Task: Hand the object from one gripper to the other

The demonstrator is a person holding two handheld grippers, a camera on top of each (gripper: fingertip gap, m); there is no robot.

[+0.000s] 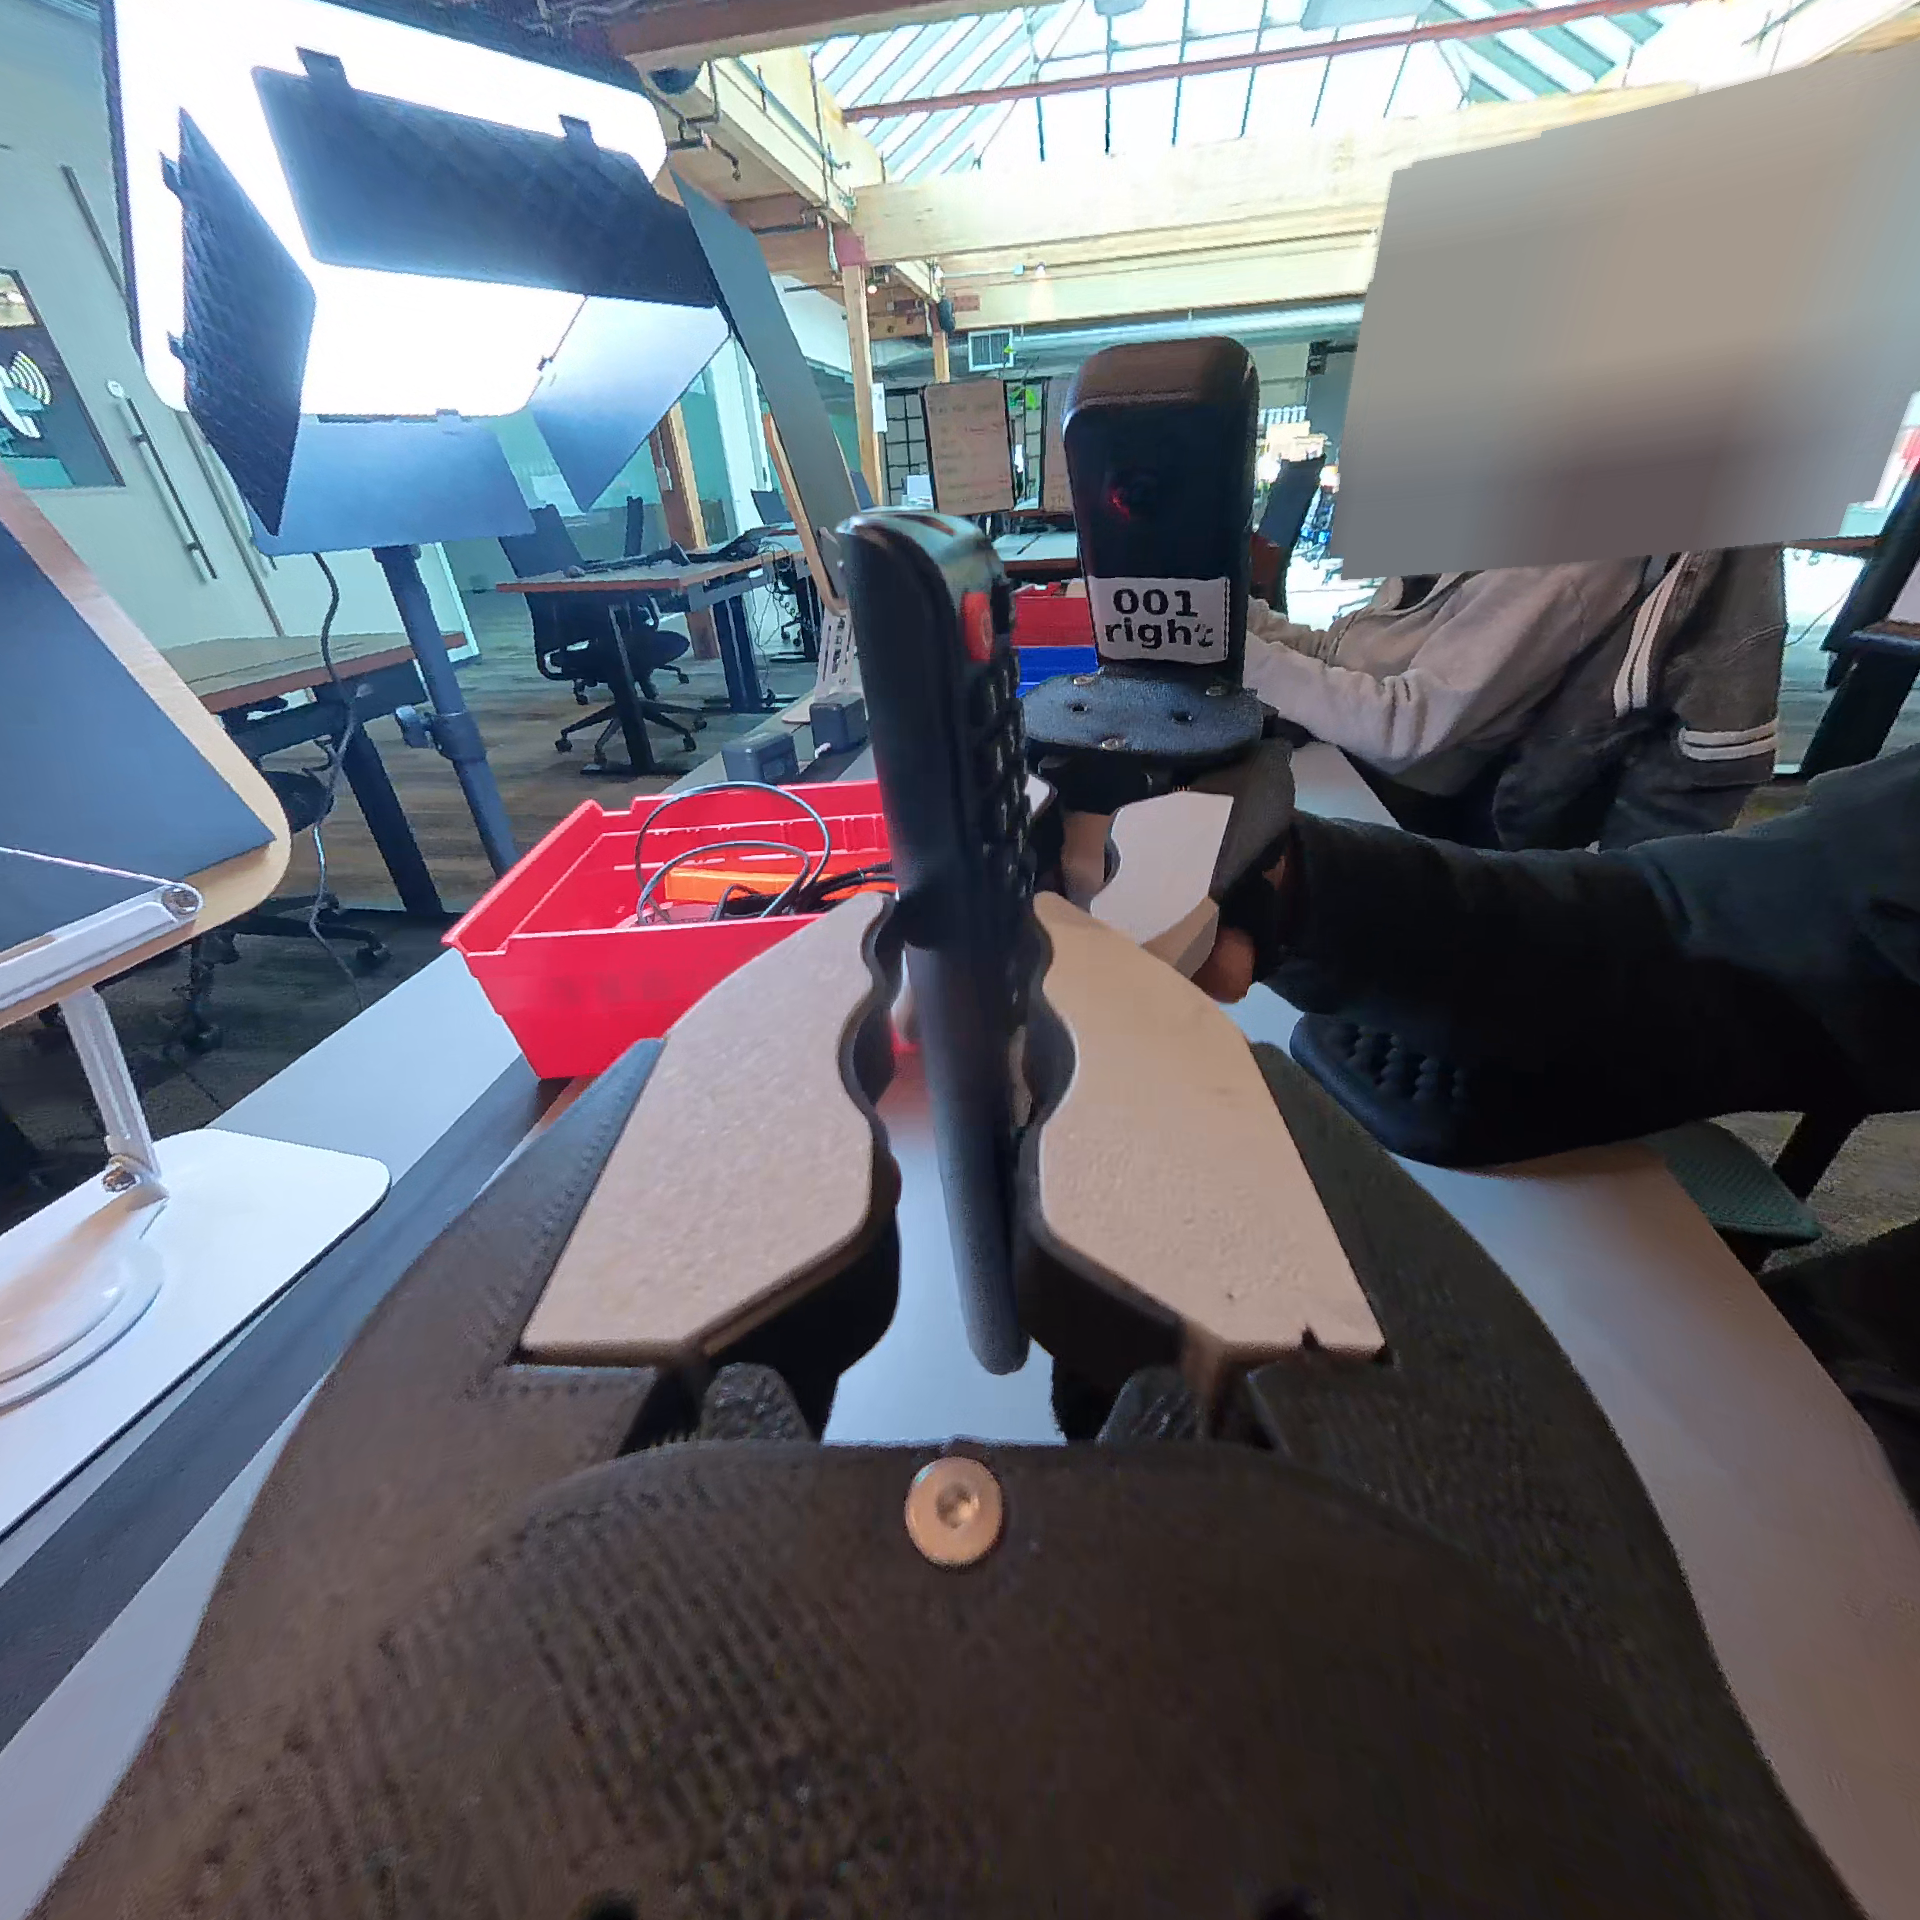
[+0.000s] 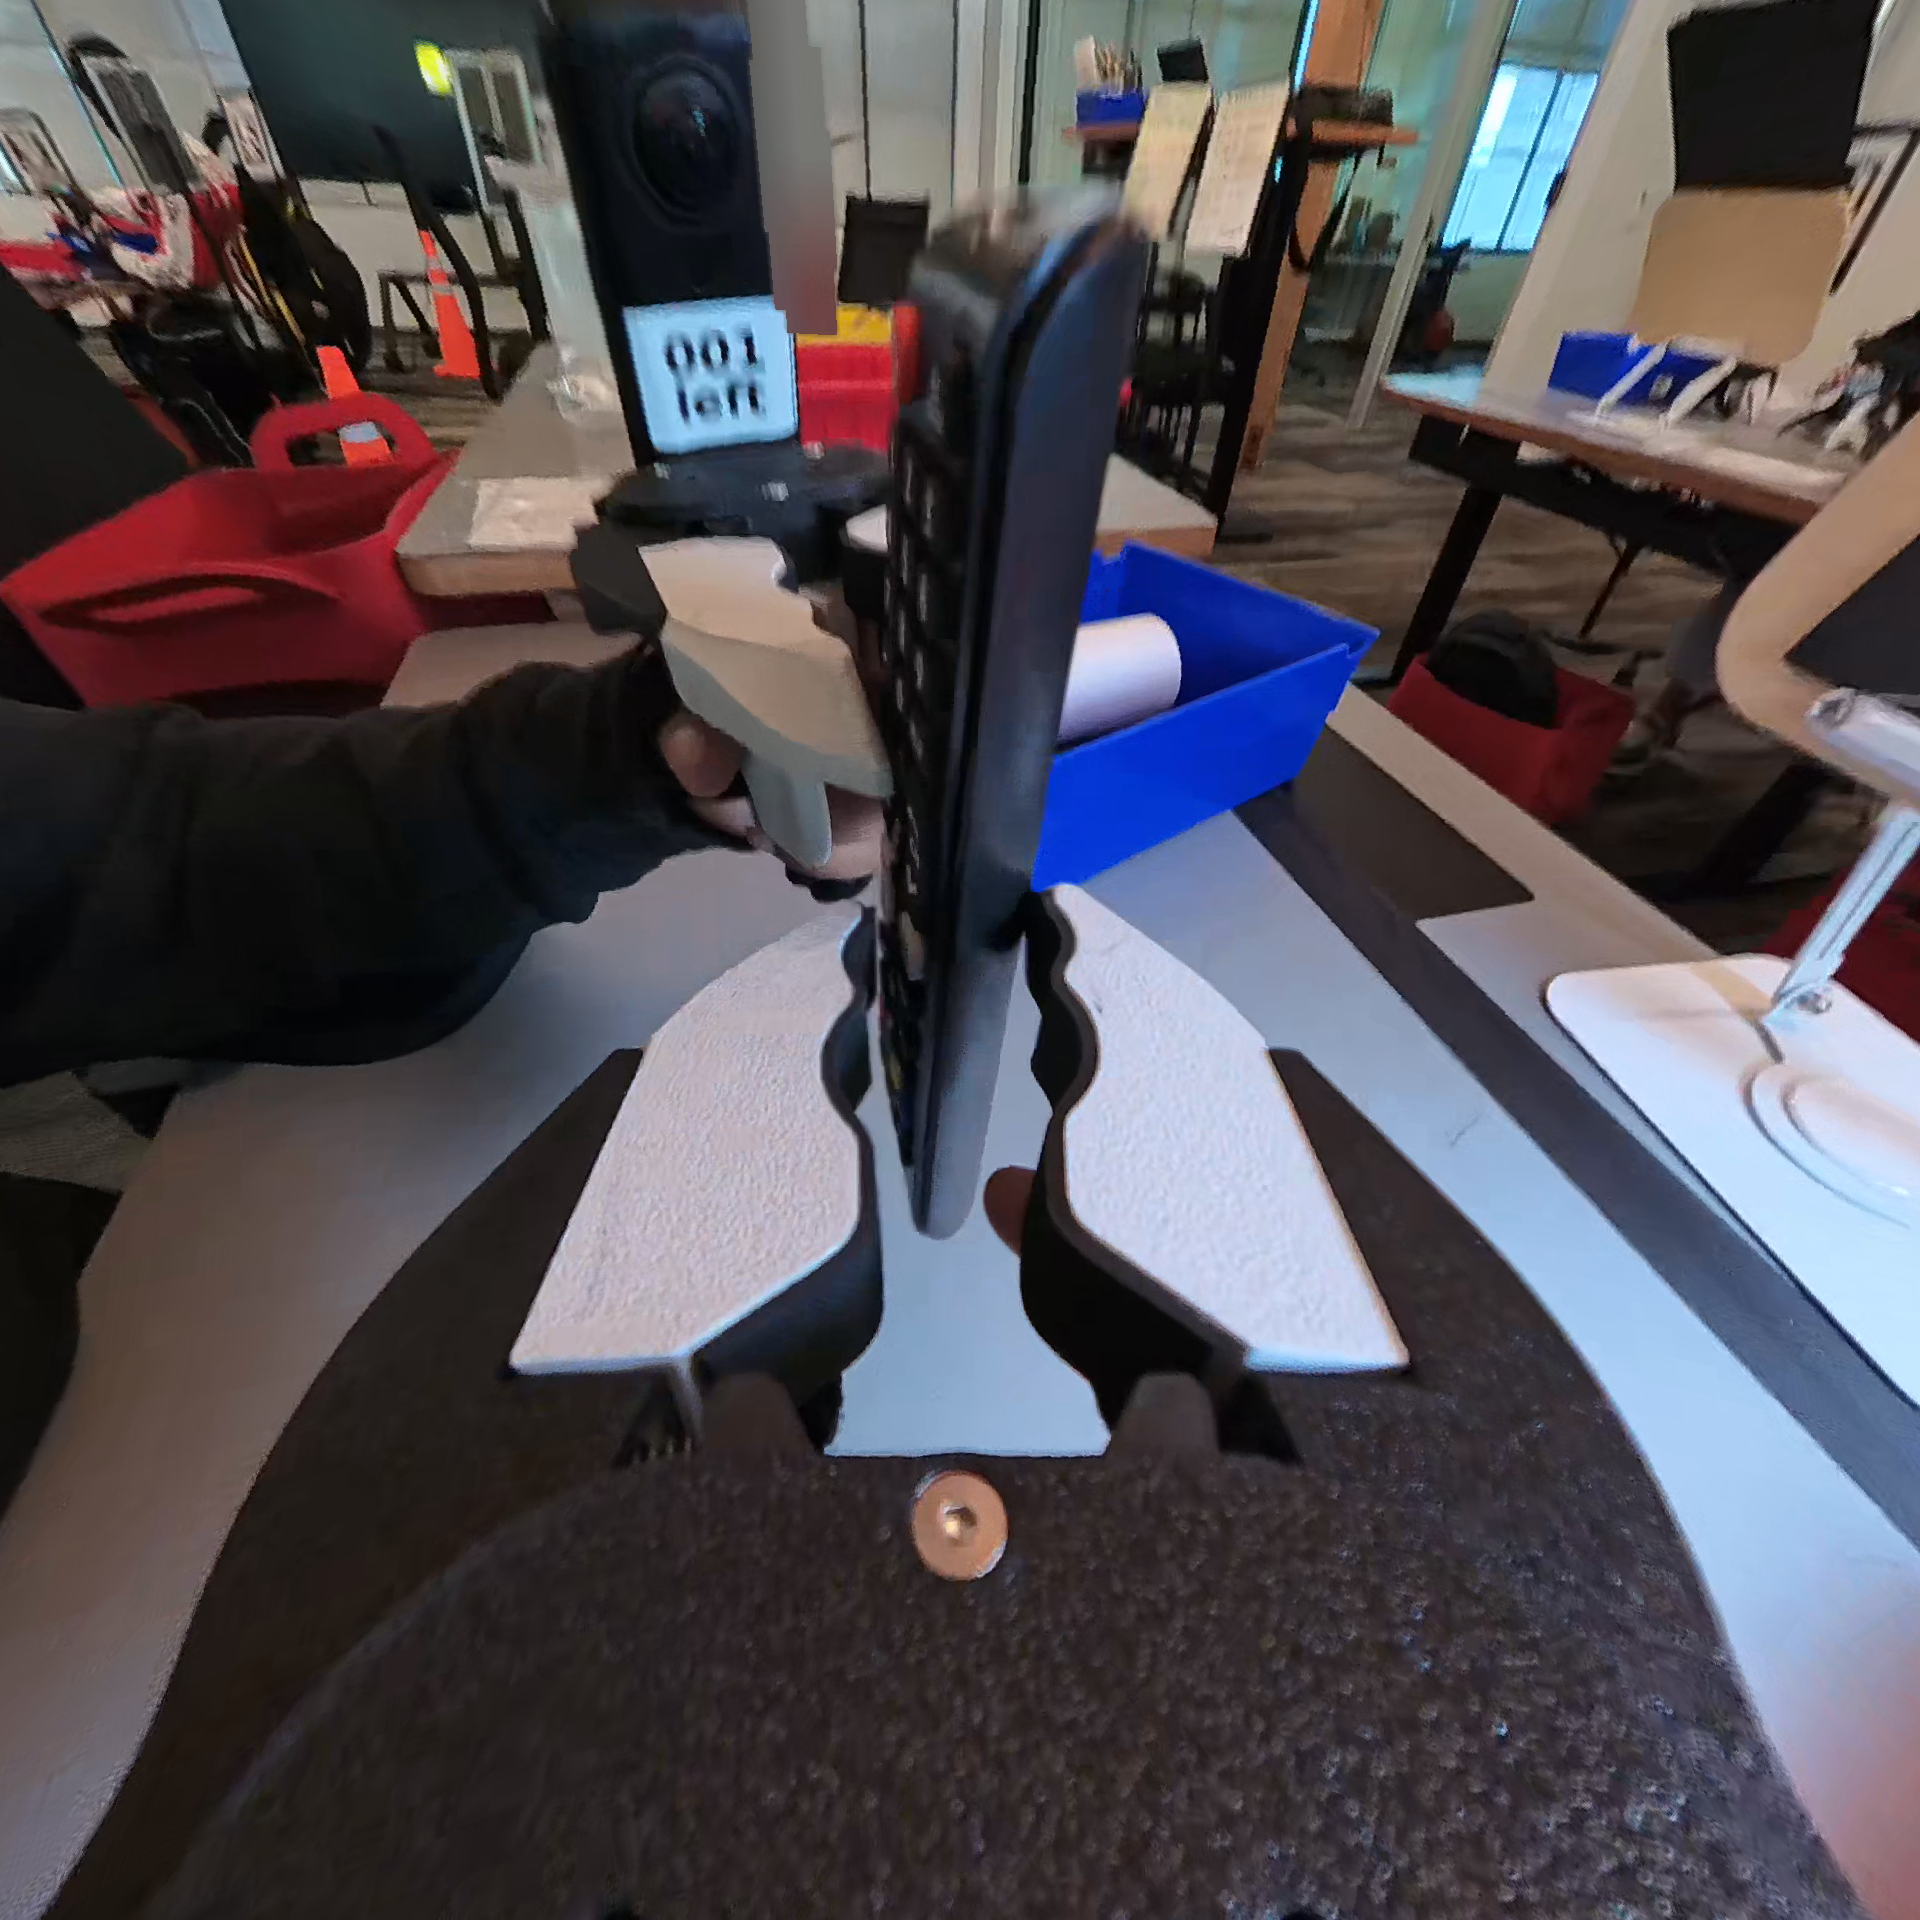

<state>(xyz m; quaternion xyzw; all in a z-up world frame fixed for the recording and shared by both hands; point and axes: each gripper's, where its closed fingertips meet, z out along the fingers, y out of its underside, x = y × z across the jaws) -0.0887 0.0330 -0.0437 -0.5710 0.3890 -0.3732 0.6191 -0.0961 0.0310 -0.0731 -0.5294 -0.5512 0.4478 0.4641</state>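
Note:
A black remote control (image 1: 956,831) stands upright and edge-on above the grey table (image 1: 416,1070). My left gripper (image 1: 961,925) is shut on its lower half, buttons facing right. My right gripper (image 2: 951,925) faces it from the other side, and its jaws are closed against the same remote (image 2: 997,623), whose end reaches deep between them. In the left wrist view one right finger (image 1: 1143,873) shows just right of the remote; the other is hidden. In the right wrist view one left finger (image 2: 769,665) presses the button side. Black-sleeved hands hold both grippers.
A red bin (image 1: 582,935) with cables sits behind on the left gripper's side. A blue bin (image 2: 1195,748) with a white roll sits beyond the right gripper. A white stand base (image 2: 1714,1060) is at the table edge. A seated person (image 1: 1507,686) is behind. Less than 4 cm separates the two grippers' tips.

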